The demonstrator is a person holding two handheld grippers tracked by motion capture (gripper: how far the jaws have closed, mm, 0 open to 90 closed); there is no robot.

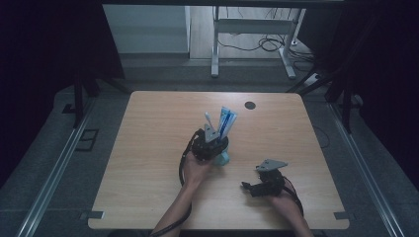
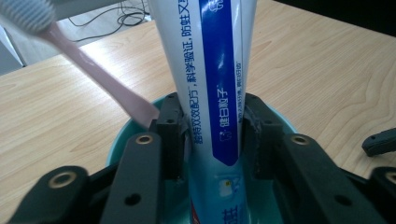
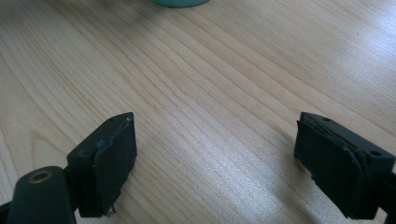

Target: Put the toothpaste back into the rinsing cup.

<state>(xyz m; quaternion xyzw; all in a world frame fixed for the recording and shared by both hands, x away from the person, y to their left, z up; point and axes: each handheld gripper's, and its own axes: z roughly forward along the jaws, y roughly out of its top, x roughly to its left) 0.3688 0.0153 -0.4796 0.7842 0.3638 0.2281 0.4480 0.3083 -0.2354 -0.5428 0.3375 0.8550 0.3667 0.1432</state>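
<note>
A white and blue toothpaste tube (image 1: pixel 227 121) (image 2: pixel 215 70) stands upright in a teal cup (image 1: pixel 225 158) (image 2: pixel 117 142) near the middle of the wooden table (image 1: pixel 148 148). A pink toothbrush (image 1: pixel 209 119) (image 2: pixel 98 77) with a grey head leans in the same cup. My left gripper (image 1: pixel 216 144) (image 2: pixel 212 135) reaches into the cup from the near side, its pads flanking the tube with a thin gap on each side. My right gripper (image 1: pixel 245 186) (image 3: pixel 215 163) rests low over bare wood to the right, jaws wide apart and empty.
A dark round hole (image 1: pixel 250 105) sits in the table near its far edge. Beyond the table stand a white desk frame (image 1: pixel 252 29) and loose cables on the floor. The cup's base (image 3: pixel 182 2) lies just ahead of the right gripper.
</note>
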